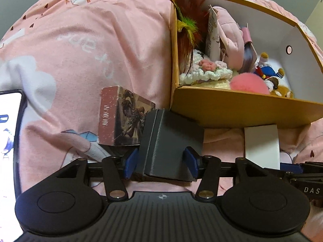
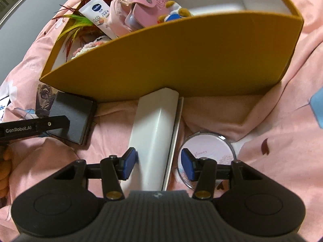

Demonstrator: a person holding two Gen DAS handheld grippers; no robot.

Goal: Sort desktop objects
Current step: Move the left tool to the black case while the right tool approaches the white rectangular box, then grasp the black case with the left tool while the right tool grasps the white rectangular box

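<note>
My left gripper [image 1: 160, 162] points down at a dark grey box [image 1: 171, 137] lying on the pink bedding. Its blue pads stand on either side of the box, close to its sides but not pressing. In the right wrist view my right gripper [image 2: 159, 164] straddles a long white box [image 2: 155, 125] that lies end-on toward the yellow storage box [image 2: 171, 56]. The left pad is near the white box's edge and a gap shows at the right pad. One finger of the left gripper [image 2: 40, 128] reaches over the dark grey box [image 2: 74, 117].
The yellow storage box [image 1: 242, 111] holds feathers, plush toys, crochet pieces, a cream tube [image 2: 99, 14] and a pink pouch [image 2: 149, 4]. A picture-printed card box [image 1: 125, 117] stands left of the dark box. A round pink compact [image 2: 210, 143] lies by the right pad. A lit phone [image 1: 8, 131] is far left.
</note>
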